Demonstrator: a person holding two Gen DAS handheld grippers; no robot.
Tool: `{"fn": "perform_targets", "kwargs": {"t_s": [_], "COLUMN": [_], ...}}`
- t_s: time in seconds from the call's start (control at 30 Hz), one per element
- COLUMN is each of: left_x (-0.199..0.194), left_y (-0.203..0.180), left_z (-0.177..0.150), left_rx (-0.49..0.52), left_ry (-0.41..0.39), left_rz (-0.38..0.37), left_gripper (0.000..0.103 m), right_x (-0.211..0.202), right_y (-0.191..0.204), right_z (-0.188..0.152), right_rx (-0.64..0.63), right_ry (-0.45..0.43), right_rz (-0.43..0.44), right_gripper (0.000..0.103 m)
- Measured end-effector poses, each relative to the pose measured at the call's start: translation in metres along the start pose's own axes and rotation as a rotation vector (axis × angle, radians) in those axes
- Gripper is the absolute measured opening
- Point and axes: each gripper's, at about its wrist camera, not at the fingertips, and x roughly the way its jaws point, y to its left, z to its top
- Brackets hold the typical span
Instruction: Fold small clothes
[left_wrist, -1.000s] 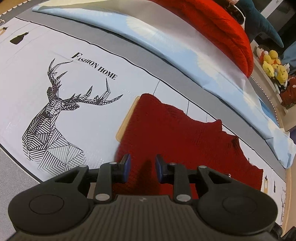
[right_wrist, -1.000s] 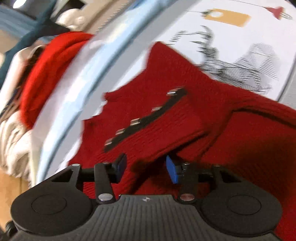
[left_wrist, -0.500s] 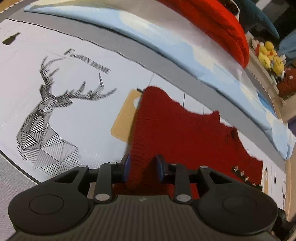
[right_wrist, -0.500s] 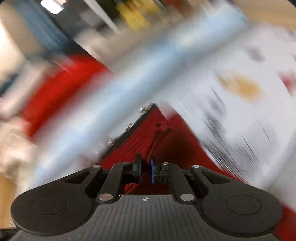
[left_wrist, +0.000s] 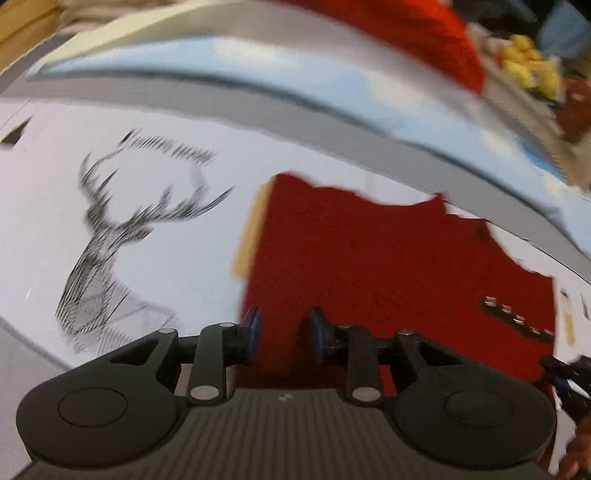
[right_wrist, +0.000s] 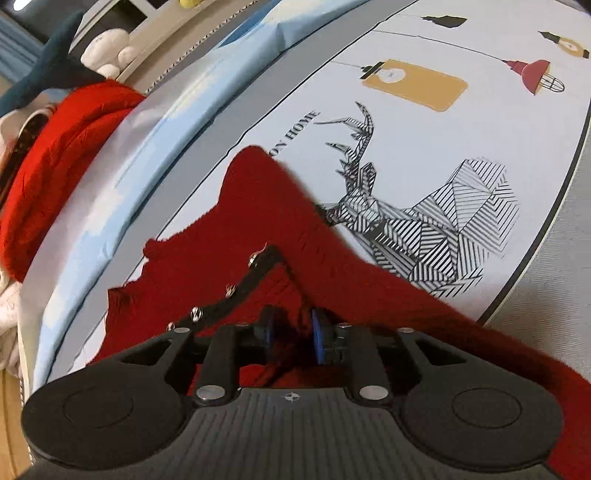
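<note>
Printed deer mat (right_wrist: 461, 155) covers work surface, pale blue sheet (left_wrist: 332, 85) along far edge. Dark red knit garment (left_wrist: 388, 266) lies mid-mat. Left gripper (left_wrist: 282, 334): jaws partly apart, red knit between pads, grip uncertain. Right gripper (right_wrist: 291, 334): jaws just opened slightly, narrow, pinching garment fold. Only right view sharp: black snap strip (right_wrist: 255, 277), yellow lamp print (right_wrist: 417, 85). Left view blurred.

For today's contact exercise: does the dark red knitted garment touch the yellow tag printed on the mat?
Touching. The left wrist view shows the dark red knitted garment lying over the yellow tag's edge.
</note>
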Motion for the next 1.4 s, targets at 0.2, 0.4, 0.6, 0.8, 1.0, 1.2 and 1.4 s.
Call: {"fn": "perform_targets", "kwargs": {"t_s": [0.2, 0.4, 0.6, 0.8, 1.0, 1.2, 1.4], "left_x": [0.009, -0.059, -0.145, -0.237, -0.287, -0.275, -0.277], "left_y": [-0.009, -0.022, -0.029, -0.017, 0.009, 0.043, 0.051], "left_z": [-0.008, 0.001, -0.019, -0.079, -0.187, -0.277, -0.307], "left_rx": [0.077, 0.106, 0.178, 0.241, 0.352, 0.325, 0.304], "left_ry": [0.049, -0.137, -0.373, -0.44, -0.446, -0.347, -0.3], "left_rz": [0.041, -0.034, -0.032, -0.024, -0.028, -0.04, -0.033], "left_gripper": [0.032, 0.033, 0.033, 0.042, 0.044, 0.014, 0.014], "right_x": [0.005, -0.031, -0.117, -0.25, -0.334, -0.336, -0.32], "right_y": [-0.015, -0.011, 0.007, 0.004, -0.061, -0.158, -0.192], "right_z": [0.003, 0.018, 0.035, 0.016, -0.032, -0.095, -0.117], "right_rx": [0.033, 0.011, -0.16, -0.363, -0.49, -0.453, -0.363], "right_ry": [0.009, -0.125, -0.246, -0.412, -0.385, -0.323, -0.242], "right_rz": [0.007, -0.064, 0.062, 0.18, 0.23, 0.152, 0.154], "right_gripper": [0.009, 0.012, 0.024, 0.05, 0.05, 0.04, 0.03]}}
